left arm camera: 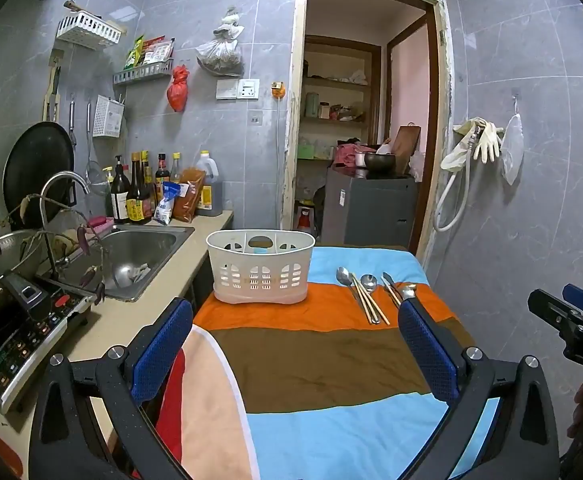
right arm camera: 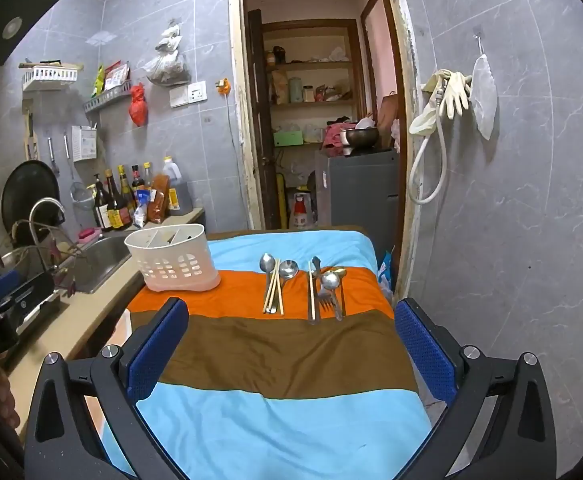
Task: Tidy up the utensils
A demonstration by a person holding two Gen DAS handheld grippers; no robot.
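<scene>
Nothing is sorted yet. The white basket (right arm camera: 170, 258) sits on the striped cloth (right arm camera: 275, 356) on the table, and no spoon or stick shows in it (its bottom is hidden). The spoons, fork and chopsticks (right arm camera: 303, 286) lie in two little piles near it, to its right. The left tool (left arm camera: 295, 354) and right tool (right arm camera: 291, 354) are both wide open, holding nothing. All the putting away is left.

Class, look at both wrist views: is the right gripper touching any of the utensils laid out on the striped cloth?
Apart. The right wrist view shows the right gripper open over bare brown cloth, with the utensils lying farther off on the orange stripe.
</scene>
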